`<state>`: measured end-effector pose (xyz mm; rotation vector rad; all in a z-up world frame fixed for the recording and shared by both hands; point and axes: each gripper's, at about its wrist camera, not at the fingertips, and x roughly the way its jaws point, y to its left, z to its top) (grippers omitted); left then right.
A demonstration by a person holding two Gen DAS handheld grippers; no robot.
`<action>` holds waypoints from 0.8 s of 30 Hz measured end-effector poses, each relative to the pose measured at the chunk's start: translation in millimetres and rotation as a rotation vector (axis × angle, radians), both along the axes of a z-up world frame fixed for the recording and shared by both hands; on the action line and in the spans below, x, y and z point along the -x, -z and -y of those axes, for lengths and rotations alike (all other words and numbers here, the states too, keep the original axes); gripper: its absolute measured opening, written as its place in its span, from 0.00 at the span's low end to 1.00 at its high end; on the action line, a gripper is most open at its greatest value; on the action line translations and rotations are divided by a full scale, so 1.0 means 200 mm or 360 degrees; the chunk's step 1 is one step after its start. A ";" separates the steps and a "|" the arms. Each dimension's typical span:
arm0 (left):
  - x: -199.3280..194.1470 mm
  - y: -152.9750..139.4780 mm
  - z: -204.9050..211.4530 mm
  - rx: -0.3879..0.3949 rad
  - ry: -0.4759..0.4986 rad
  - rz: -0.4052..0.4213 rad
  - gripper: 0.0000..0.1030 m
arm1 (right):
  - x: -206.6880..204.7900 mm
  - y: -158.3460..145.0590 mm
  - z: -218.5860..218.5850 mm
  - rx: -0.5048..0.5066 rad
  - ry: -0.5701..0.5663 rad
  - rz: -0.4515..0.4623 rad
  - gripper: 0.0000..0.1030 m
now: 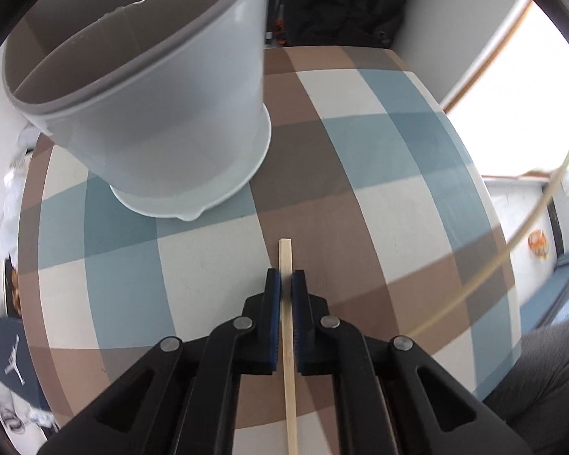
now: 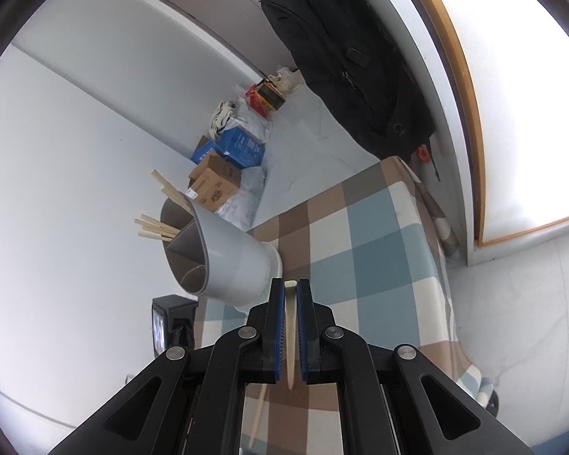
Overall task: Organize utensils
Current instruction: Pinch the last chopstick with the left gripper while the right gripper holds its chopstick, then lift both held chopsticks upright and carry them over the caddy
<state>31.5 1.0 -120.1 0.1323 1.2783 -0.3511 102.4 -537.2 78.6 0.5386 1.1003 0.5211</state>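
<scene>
Left tongs point(image 1: 286, 278) clamping chopstick point(image 1: 285, 261), pointing steeply down at checked table point(image 1: 379, 208)

In the left wrist view the checked tablecloth point(image 1: 379, 174) lies bare across the centre and right of the frame, open room for a gripper to pass, while the grey utensil holder point(image 1: 163, 113) fills the upper left and blocks that side. A thin pale stick point(image 1: 512, 244) arcs across the right edge of the frame. In the right wrist view the holder point(image 2: 227, 261) stands at centre left with chopsticks point(image 2: 155, 227) jutting from its mouth toward the left, and the cloth point(image 2: 375, 250) to its right is bare.
</scene>
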 end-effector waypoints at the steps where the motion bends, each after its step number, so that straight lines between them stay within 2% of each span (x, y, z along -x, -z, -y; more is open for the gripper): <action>1: 0.01 0.00 -0.01 -0.0003 0.0007 0.0002 0.02 | 0.01 -0.01 -0.01 0.0010 -0.0009 0.0010 0.05; 4: 0.02 0.00 -0.03 0.0001 0.0036 -0.0021 0.02 | 0.02 -0.01 -0.02 0.0035 -0.0022 0.0031 0.05; 7: 0.00 -0.04 0.06 -0.0074 0.0033 -0.0047 0.03 | 0.01 -0.01 -0.02 0.0037 -0.0018 0.0021 0.05; 9: -0.02 -0.05 0.08 -0.0150 0.0033 -0.0042 0.09 | 0.01 0.00 -0.01 0.0035 -0.0010 0.0013 0.05; 11: -0.04 -0.05 0.11 -0.0223 0.0021 -0.0004 0.32 | 0.01 0.00 -0.01 0.0038 -0.0006 0.0014 0.05; 13: -0.05 -0.05 0.11 -0.0238 0.0009 0.0006 0.42 | 0.01 0.00 0.00 0.0040 -0.0001 0.0014 0.05; 16: -0.05 -0.05 0.09 -0.0181 -0.0016 0.0014 0.41 | 0.01 0.00 0.01 0.0039 0.0008 0.0006 0.05; 18: -0.03 -0.06 0.08 -0.0120 0.0001 0.0020 0.27 | 0.01 0.00 0.02 0.0038 0.0018 0.0007 0.05; 21: 0.01 -0.07 0.09 -0.0123 0.0076 0.0029 0.05 | 0.00 -0.01 0.03 0.0040 0.0031 0.0017 0.05; 24: 0.01 -0.08 0.07 -0.0101 0.0074 -0.0019 0.02 | 0.00 -0.01 0.02 0.0049 0.0031 0.0022 0.05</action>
